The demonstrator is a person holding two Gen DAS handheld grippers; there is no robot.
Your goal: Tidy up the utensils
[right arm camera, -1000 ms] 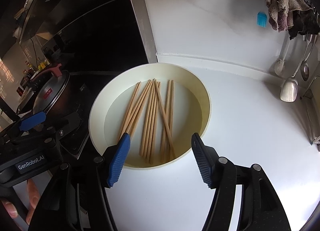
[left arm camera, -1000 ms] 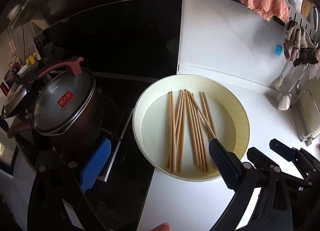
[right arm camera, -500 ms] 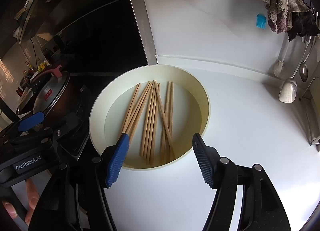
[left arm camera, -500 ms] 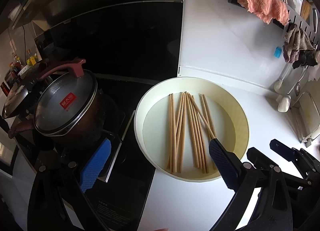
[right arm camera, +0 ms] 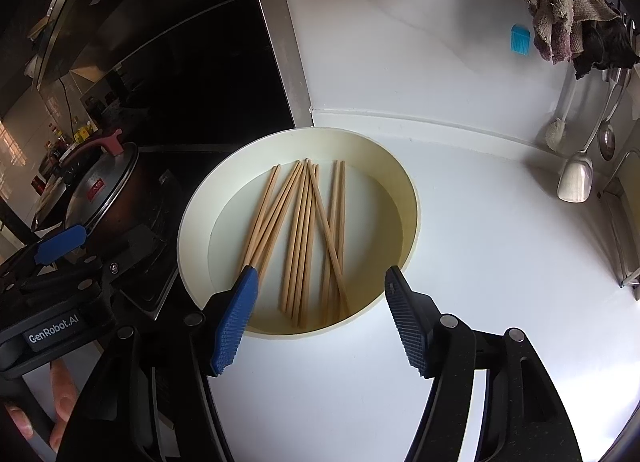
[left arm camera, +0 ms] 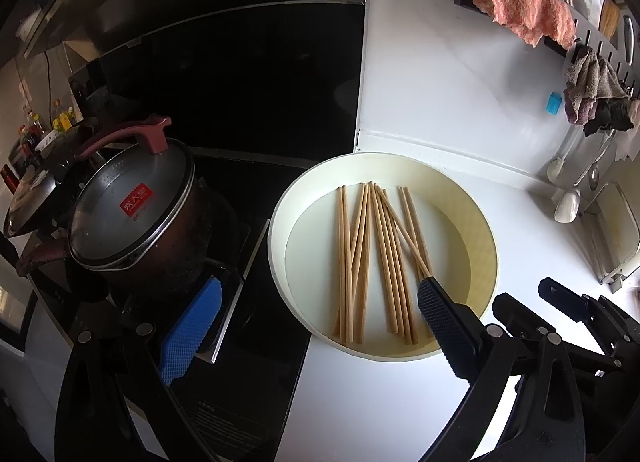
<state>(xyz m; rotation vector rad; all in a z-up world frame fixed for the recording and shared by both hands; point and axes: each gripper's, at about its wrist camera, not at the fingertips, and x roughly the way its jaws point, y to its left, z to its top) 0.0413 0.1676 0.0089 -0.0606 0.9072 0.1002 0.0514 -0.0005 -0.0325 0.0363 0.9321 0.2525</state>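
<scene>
Nearest the cameras, both hand-held grippers hang over the front part of the white counter (right arm camera: 500,262), pointing down toward the basin. The right gripper (right arm camera: 320,318) stands with its jaws wide apart and nothing between its pads; its blue left pad overlaps the basin's near rim in view, its right pad sits off the rim's right side. The left gripper (left arm camera: 312,326) is likewise spread wide and holds nothing, with one pad over the stove edge and the other over the basin's near right rim. Fingers of a hand (right arm camera: 60,386) show at the lower left of the right wrist view, on the left gripper's body. The round cream basin (left arm camera: 486,238) sits on the counter against its left edge, touching the black stove (left arm camera: 256,326). Inside it lies a loose bundle of wooden chopsticks (left arm camera: 376,254), flat on the bottom, mostly parallel and running near to far, with one stick crossing diagonally over the right-hand group. Left of the basin, a dark pot with a glass lid (left arm camera: 132,217) stands on the stove. At the counter's far right corner, a white ladle (right arm camera: 574,177) hangs against the wall. Above it, on a wall rail, hang a pink cloth (left arm camera: 524,17), a grey-brown rag (right arm camera: 560,13) and a small blue brush (right arm camera: 520,39).
</scene>
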